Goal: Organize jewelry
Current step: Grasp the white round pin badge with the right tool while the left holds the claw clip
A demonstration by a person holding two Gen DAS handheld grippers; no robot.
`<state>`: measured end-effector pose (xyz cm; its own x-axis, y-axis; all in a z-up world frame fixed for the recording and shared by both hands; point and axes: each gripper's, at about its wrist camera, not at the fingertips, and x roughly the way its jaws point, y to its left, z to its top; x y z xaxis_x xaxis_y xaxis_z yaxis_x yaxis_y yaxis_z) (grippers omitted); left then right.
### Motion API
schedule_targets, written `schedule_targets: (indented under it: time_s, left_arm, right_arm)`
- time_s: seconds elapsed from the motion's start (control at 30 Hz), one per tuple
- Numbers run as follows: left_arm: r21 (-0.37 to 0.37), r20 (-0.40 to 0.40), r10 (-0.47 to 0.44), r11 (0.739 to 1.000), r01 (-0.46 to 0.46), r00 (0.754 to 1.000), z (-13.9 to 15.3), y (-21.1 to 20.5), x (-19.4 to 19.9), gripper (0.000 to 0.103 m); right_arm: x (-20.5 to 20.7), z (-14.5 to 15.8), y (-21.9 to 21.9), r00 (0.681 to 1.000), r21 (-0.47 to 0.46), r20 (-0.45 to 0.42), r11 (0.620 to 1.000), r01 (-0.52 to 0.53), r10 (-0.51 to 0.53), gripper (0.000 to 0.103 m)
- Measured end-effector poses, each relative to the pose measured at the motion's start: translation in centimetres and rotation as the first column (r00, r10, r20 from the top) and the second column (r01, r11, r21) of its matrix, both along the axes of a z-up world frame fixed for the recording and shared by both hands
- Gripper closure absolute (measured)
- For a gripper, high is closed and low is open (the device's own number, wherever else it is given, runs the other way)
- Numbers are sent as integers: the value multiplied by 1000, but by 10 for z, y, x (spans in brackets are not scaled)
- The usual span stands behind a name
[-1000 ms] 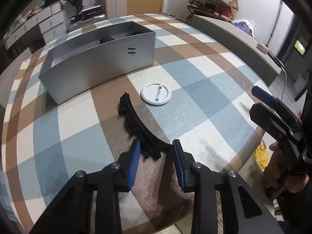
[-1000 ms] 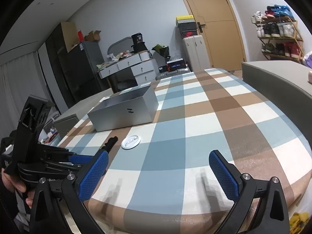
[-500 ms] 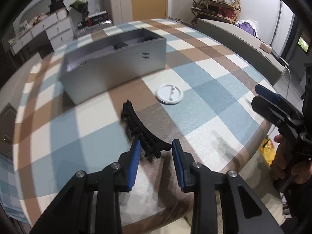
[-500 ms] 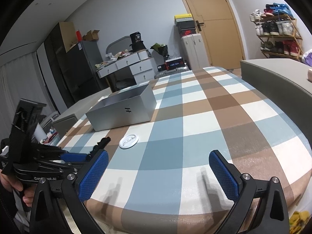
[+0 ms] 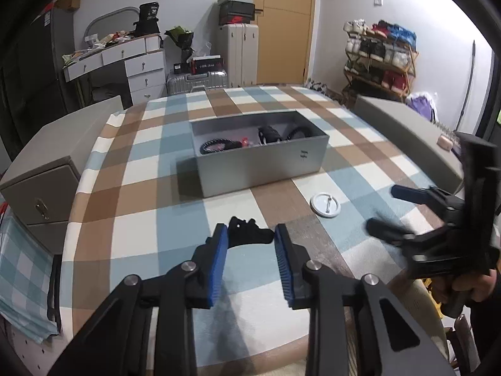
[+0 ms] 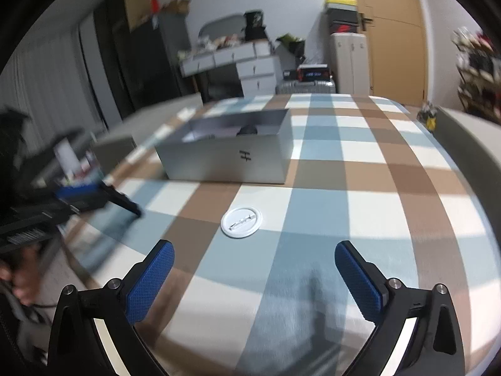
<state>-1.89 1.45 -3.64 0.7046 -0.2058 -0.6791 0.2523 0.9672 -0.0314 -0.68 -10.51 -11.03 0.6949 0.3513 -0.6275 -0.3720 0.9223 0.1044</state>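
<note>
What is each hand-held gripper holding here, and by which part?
The left hand-held gripper grips the black strap-like piece by its near end. The right hand-held gripper is open and holds nothing.

blue, brown and white checked tablecloth (image 5: 150, 188), silver box (image 5: 260, 169), white disc (image 5: 325, 206), blue-padded claw (image 5: 250, 244).

I am in a lived-in room of a home. Beyond the far edge of my checked-cloth surface (image 5: 150, 188) stand a wooden door (image 5: 281, 25), hard-shell suitcases (image 5: 242, 53), stacked shoe boxes (image 5: 238, 7) and a cluttered white drawer desk (image 5: 137, 62). A shoe rack (image 5: 380, 53) full of sneakers fills the right corner.
</note>
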Motion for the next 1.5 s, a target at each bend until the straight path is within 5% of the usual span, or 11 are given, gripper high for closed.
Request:
schedule_targets:
  time_s: [0.13, 0.53, 0.67, 0.93, 1.07, 1.23, 1.3, 1.43, 1.5]
  left_arm:
    - [-24, -21, -7, 1000, 7, 1000, -10, 10, 5, 86]
    - [-127, -133, -53, 991, 36, 990, -30, 43, 9, 83]
    - [-82, -195, -9, 997, -7, 981, -41, 51, 10, 68]
    - [-11, -189, 14, 1000, -16, 982, -42, 48, 15, 67]
    - [107, -187, 33, 994, -13, 982, -48, 37, 30, 67]
    - [102, -198, 4, 995, 16, 980, -51, 31, 29, 67]
    - [109, -197, 20, 994, 2, 980, -51, 31, 30, 68]
    - [99, -216, 64, 994, -43, 974, -49, 37, 34, 93]
    - [87, -228, 68, 995, -49, 971, -48, 39, 34, 93]
  right_arm:
    - [25, -8, 19, 997, -73, -74, 997, 2, -7, 3]
    - [37, -12, 25, 992, -28, -122, 999, 23, -27, 3]
    - [36, -11, 26, 993, -27, -116, 999, 18, -21, 3]
    - [32, -8, 28, 995, -25, -95, 1000, -10, 7, 2]
    - [37, -12, 28, 993, -25, -121, 1000, -16, 13, 3]
    - [42, -20, 37, 989, -74, -148, 996, -41, 29, 4]
    - [44, -21, 41, 989, -95, -147, 995, -36, 21, 5]
    - [46, -24, 51, 990, -188, -138, 982, -20, -6, 6]
    - [45, -24, 54, 991, -190, -135, 981, -28, 2, 10]
